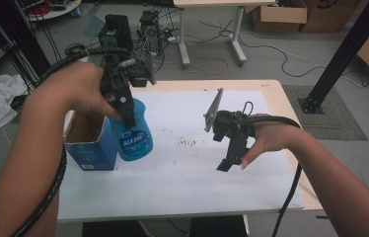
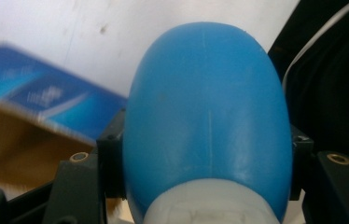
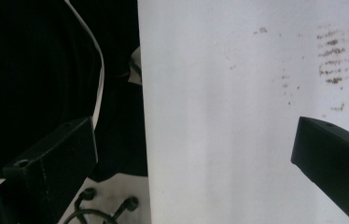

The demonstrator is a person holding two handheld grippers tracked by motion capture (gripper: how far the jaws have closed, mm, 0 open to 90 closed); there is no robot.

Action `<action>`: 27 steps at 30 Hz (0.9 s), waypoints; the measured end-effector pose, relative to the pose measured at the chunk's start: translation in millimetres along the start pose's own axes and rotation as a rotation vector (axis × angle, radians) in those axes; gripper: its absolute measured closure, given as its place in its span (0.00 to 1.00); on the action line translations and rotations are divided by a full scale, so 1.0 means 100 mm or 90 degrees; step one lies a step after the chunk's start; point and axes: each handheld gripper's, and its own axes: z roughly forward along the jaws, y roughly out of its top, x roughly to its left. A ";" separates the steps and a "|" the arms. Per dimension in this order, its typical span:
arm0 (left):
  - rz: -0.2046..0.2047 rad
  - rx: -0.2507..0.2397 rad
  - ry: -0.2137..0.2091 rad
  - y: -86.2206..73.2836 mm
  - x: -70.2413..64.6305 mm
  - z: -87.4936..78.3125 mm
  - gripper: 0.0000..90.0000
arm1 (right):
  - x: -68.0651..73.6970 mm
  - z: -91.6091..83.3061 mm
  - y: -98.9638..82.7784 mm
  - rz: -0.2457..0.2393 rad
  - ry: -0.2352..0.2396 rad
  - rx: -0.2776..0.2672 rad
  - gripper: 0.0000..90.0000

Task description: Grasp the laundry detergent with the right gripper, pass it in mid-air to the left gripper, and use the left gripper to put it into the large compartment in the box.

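Left gripper (image 1: 126, 111) clamped on blue bottle (image 1: 134, 132), lifted beside open blue box (image 1: 88, 140); right gripper (image 1: 229, 160) empty, jaws wide above bench (image 1: 197, 187); bottle held, placing likely remaining.

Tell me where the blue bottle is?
In the high view the blue bottle hangs at the left, gripped by the left claw, beside the open blue box.

bottle (image 1: 134, 132) x1 | blue box (image 1: 90, 143) x1 | grippers x2: L (image 1: 126, 114), R (image 1: 228, 163)
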 end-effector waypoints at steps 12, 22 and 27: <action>-0.330 -0.026 -0.024 -0.41 0.54 -0.55 0.43 | 0.01 -0.08 -0.03 -0.004 -0.004 0.036 0.00; -0.500 -0.026 0.008 -0.72 0.81 -0.61 0.43 | 0.03 -0.07 -0.04 -0.010 0.000 0.046 0.00; -0.533 -0.022 0.024 -0.79 0.90 -0.49 0.43 | 0.04 -0.05 -0.05 -0.012 0.000 0.055 0.00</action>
